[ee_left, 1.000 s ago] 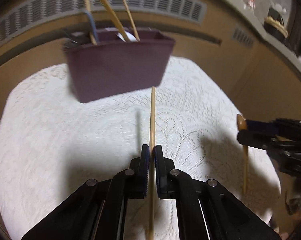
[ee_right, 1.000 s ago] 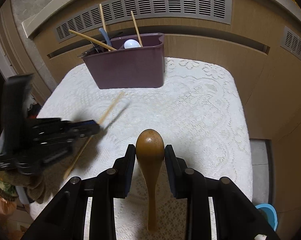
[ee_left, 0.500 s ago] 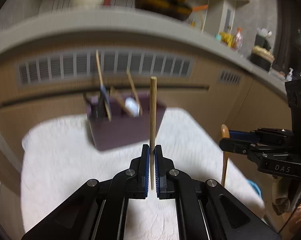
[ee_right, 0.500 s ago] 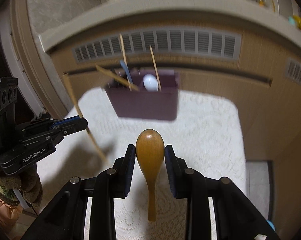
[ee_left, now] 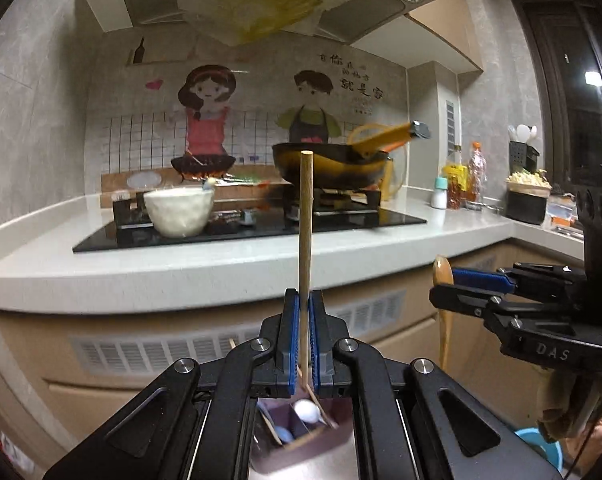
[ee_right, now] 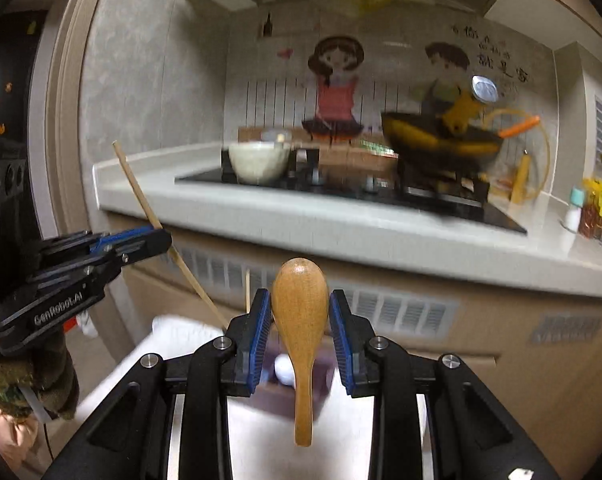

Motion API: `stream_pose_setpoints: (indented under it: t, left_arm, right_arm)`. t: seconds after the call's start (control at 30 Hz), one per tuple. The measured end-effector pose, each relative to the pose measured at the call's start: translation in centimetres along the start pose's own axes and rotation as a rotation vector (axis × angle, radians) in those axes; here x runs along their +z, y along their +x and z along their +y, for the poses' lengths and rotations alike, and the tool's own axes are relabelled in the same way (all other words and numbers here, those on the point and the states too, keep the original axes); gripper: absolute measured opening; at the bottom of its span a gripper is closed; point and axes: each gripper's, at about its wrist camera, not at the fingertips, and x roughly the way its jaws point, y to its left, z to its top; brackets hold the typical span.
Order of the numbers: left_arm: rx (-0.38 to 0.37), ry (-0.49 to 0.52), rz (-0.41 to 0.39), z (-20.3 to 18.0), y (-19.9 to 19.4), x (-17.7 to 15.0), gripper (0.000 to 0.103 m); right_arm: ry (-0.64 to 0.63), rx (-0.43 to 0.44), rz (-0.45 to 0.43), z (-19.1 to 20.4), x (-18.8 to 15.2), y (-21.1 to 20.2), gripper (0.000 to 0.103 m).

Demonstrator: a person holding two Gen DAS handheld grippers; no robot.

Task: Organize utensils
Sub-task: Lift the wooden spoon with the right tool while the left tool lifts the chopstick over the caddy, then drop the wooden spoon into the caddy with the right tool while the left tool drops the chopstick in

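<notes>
We log two utensils, both in hand. Our left gripper (ee_left: 305,306) is clamped on a wooden chopstick (ee_left: 306,220), which stands upright between its blue pads. Our right gripper (ee_right: 299,308) grips a wooden spoon (ee_right: 299,312) by the bowl, handle hanging down. The purple utensil holder (ee_left: 301,440) sits low and near, under the left gripper, on the white lace-covered surface (ee_right: 169,344); it contains a white spoon (ee_left: 307,411) and more sticks. On the far counter (ee_left: 141,264) we note a cream bowl (ee_left: 179,212) to the left and a dark wok (ee_left: 329,166) to the right.
</notes>
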Motion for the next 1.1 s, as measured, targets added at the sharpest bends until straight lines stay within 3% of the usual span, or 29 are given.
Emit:
stream_pose_setpoints:
  t: [0.13, 0.27, 0.5, 0.87, 1.1]
  left_arm:
    - [0.009, -0.03, 0.035, 2.2, 2.8, 0.0, 0.005]
    - [0.016, -0.06, 0.097, 3.5, 5.8, -2.0, 0.005]
    - [0.007, -0.083, 0.219, 4.6, 11.0, -6.5, 0.005]
    - [-0.037, -0.109, 0.401, 4.1, 16.1, -12.8, 0.005]
    - [-0.049, -0.166, 0.427, 3.7, 16.1, -14.2, 0.01]
  right_arm:
    - [0.026, 0.003, -0.034, -0.9, 1.6, 2.8, 0.028]
    - [0.056, 0.005, -0.007, -1.5, 1.1, 6.4, 0.028]
    - [0.101, 0.032, 0.083, -1.2, -2.4, 12.8, 0.028]
    - [0.144, 0.053, 0.221, -1.5, -7.9, 19.6, 0.028]
    - [0.19, 0.13, 0.337, -2.1, -10.9, 22.3, 0.03]
